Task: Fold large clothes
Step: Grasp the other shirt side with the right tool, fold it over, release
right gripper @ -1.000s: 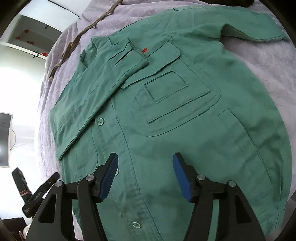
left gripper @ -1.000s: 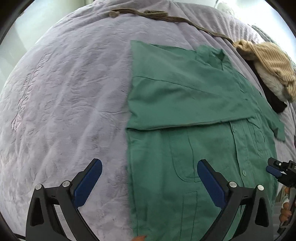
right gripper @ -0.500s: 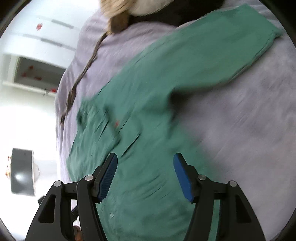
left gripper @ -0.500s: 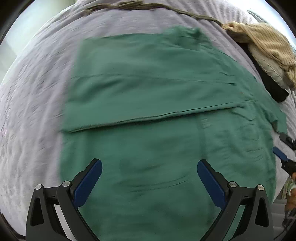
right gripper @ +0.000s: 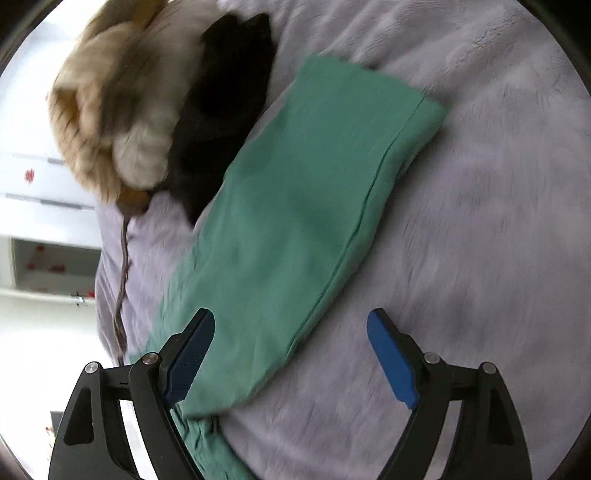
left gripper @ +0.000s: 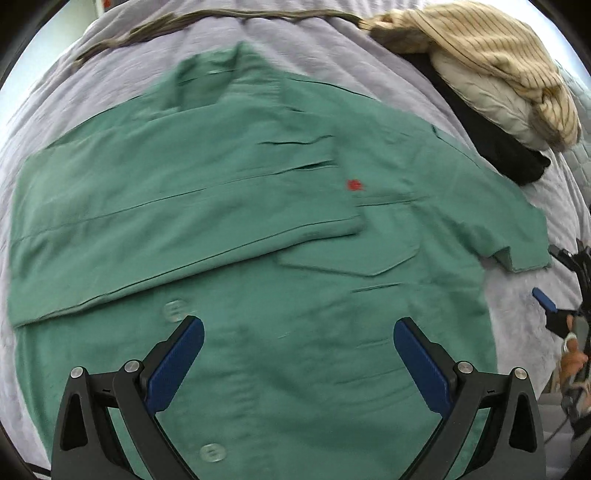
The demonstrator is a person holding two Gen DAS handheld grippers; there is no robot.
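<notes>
We are inspecting a lilac bedspread carrying a green shirt, one sleeve lying outstretched beside piled clothes. Above the shirt, the left gripper is gaping empty; the right gripper's jaws are opening, nothing pinched.

Lavender quilted bedspread covering the bed. Heap of clothes at its far side: tan striped garment uppermost, cream padded piece beneath, black garment lowest. Brown cord along the far edge.
</notes>
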